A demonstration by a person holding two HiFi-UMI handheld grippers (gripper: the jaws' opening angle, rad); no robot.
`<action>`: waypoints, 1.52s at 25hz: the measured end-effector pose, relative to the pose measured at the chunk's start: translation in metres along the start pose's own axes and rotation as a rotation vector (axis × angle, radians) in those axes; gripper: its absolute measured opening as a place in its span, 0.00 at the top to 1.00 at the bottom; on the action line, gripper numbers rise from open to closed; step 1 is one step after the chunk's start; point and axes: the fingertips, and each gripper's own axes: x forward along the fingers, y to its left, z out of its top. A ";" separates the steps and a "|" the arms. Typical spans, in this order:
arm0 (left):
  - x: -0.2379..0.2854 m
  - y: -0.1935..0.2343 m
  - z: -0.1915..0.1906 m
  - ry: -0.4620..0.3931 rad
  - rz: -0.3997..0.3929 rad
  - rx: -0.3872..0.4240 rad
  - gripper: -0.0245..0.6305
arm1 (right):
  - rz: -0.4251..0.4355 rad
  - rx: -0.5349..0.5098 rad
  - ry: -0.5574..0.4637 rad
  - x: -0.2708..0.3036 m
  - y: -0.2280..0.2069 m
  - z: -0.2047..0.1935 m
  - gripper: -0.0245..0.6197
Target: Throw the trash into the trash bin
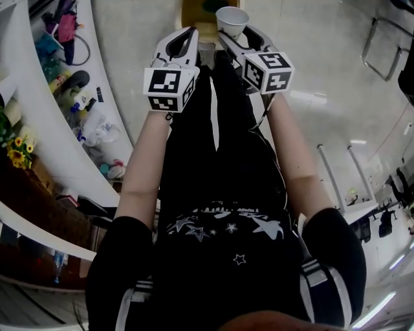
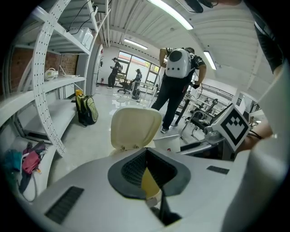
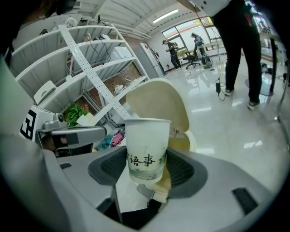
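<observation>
Standing over an open bin [image 1: 194, 16], a person is carrying a paper cup [image 1: 231, 21] in the right tongs [image 1: 234, 33], whose jaws are clamping the cup's lower wall from both sides, as the right gripper view is showing. The cup [image 3: 147, 147] is sitting upright, mouth up and long axis vertical, and from above it is looking empty. The bin is lying straight ahead of the cup and below it, with its cream lid [image 3: 156, 106] standing raised at the far side. In the head view the cup appears to be hovering by the near right rim rather than over the middle of the opening. The left tongs [image 1: 191, 33] are hanging just beside the right pair and level with them, jaws together on nothing, with the lid [image 2: 136, 128] showing beyond their tips. The right tongs are the loaded pair, so the drop is looking like theirs: a short carry forward, then parting the jaws. What is lying inside the bin is not showing, since only a dark patch is appearing at the frame's top edge.
</observation>
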 end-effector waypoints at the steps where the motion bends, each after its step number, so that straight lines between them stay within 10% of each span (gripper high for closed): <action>1: 0.001 0.003 -0.004 0.005 0.001 -0.004 0.95 | 0.008 0.012 0.002 0.004 -0.001 -0.003 0.53; 20: 0.011 0.023 -0.024 0.050 0.002 -0.021 0.95 | 0.055 0.072 0.053 0.037 0.000 -0.019 0.52; 38: -0.014 0.021 0.034 -0.006 -0.043 0.029 0.95 | 0.007 0.020 -0.005 0.009 0.027 0.040 0.52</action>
